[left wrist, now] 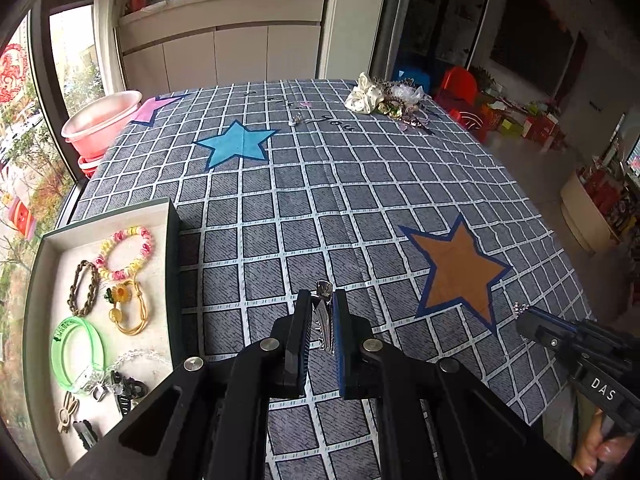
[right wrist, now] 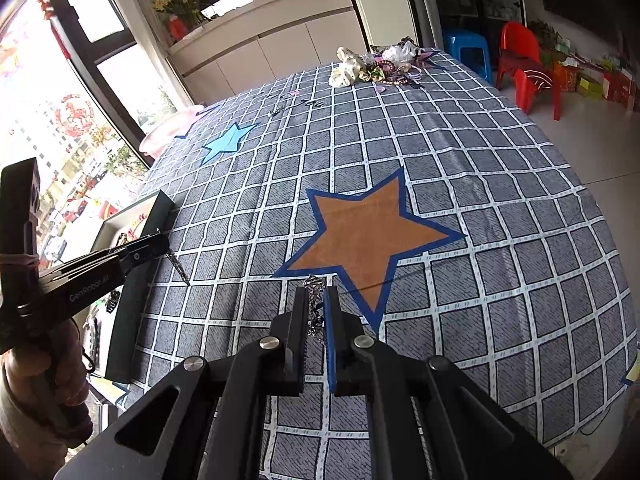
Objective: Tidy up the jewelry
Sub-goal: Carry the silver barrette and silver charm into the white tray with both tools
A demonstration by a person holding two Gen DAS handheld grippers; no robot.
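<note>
Jewelry already fills the tray (left wrist: 40,264) at nine o'clock, a pile (left wrist: 390,100) waits at one o'clock, while left gripper (left wrist: 322,320) fingers pinch a silver hair clip (left wrist: 323,312) and right gripper (right wrist: 316,312) fingers pinch a chain (right wrist: 314,300).

Place: a lived-in home, seemingly a dining area.
Table: a checked star-print tablecloth (left wrist: 340,200) is covering it.
12 o'clock: white cabinets (left wrist: 224,56) are standing.
2 o'clock: red plastic chairs (right wrist: 528,64) are sitting.
</note>
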